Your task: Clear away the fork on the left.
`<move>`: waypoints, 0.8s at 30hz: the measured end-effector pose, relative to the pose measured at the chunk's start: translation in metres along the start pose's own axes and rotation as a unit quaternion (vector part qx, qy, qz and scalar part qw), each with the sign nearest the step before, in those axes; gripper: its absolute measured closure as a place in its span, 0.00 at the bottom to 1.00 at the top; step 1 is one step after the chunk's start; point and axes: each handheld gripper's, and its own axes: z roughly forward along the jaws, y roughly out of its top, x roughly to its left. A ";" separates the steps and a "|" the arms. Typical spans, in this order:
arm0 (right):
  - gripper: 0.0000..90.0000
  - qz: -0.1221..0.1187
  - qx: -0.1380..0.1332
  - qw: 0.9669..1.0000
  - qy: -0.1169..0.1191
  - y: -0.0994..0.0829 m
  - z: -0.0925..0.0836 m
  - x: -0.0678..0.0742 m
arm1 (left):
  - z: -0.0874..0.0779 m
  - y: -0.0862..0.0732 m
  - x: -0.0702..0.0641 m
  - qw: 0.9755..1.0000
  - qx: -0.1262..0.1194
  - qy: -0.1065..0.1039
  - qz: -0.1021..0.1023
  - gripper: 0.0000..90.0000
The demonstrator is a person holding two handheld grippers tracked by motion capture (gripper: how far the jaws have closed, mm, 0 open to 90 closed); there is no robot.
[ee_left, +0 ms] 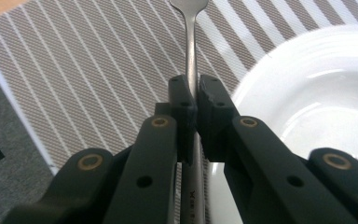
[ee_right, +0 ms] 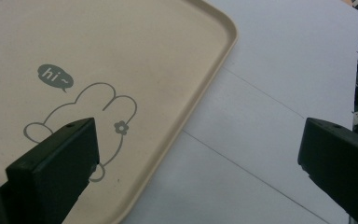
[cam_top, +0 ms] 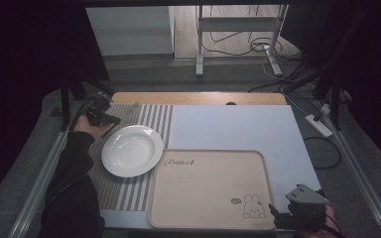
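Beige and rounded at its corners, a flat plastic tray lies on the pale table, printed with a script word that looks like "Rabbit" and a line-drawn rabbit beside a speech bubble reading "hi~". The right gripper, jaws spread wide, hangs over the tray's near right corner. The left gripper pinches a silver metal fork by its handle above the grey striped placemat, just beside a round white ceramic plate.
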 end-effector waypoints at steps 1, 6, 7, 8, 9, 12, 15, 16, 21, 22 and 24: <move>0.00 0.001 -0.001 1.000 0.000 0.000 0.000 0.000 | 0.000 -0.001 -0.002 1.000 0.000 -0.003 0.001 0.94; 0.00 0.006 0.000 1.000 0.001 0.000 0.000 -0.001 | 0.000 -0.005 -0.014 1.000 -0.002 -0.013 0.006 0.94; 0.00 0.008 -0.001 1.000 0.001 0.000 0.000 -0.001 | 0.000 -0.006 -0.017 1.000 -0.003 -0.016 0.006 0.94; 0.00 0.011 -0.002 1.000 0.002 0.000 0.000 -0.002 | 0.000 -0.007 -0.020 1.000 -0.005 -0.020 0.006 0.94; 0.00 0.013 -0.001 1.000 0.004 0.000 0.000 -0.002 | 0.000 -0.008 -0.023 1.000 -0.006 -0.022 0.008 0.94; 0.00 0.020 -0.002 1.000 0.007 0.000 0.000 -0.004 | -0.001 -0.010 -0.034 0.999 -0.008 -0.026 0.017 0.94; 0.00 0.029 -0.002 1.000 0.010 0.000 0.000 -0.005 | -0.002 -0.011 -0.042 0.999 -0.006 -0.027 0.025 0.94; 0.00 0.032 -0.002 0.999 0.012 -0.001 0.000 -0.006 | -0.003 -0.011 -0.044 0.999 -0.007 -0.029 0.025 0.94; 0.00 0.046 -0.007 0.999 0.017 -0.001 -0.001 -0.009 | -0.005 -0.015 -0.053 0.999 -0.007 -0.036 0.026 0.94; 0.00 0.048 -0.009 0.999 0.016 -0.001 -0.001 -0.010 | -0.005 -0.016 -0.056 0.999 -0.005 -0.037 0.028 0.94; 0.00 0.050 -0.010 0.999 0.016 -0.001 -0.001 -0.010 | -0.006 -0.018 -0.061 0.999 -0.003 -0.037 0.031 0.94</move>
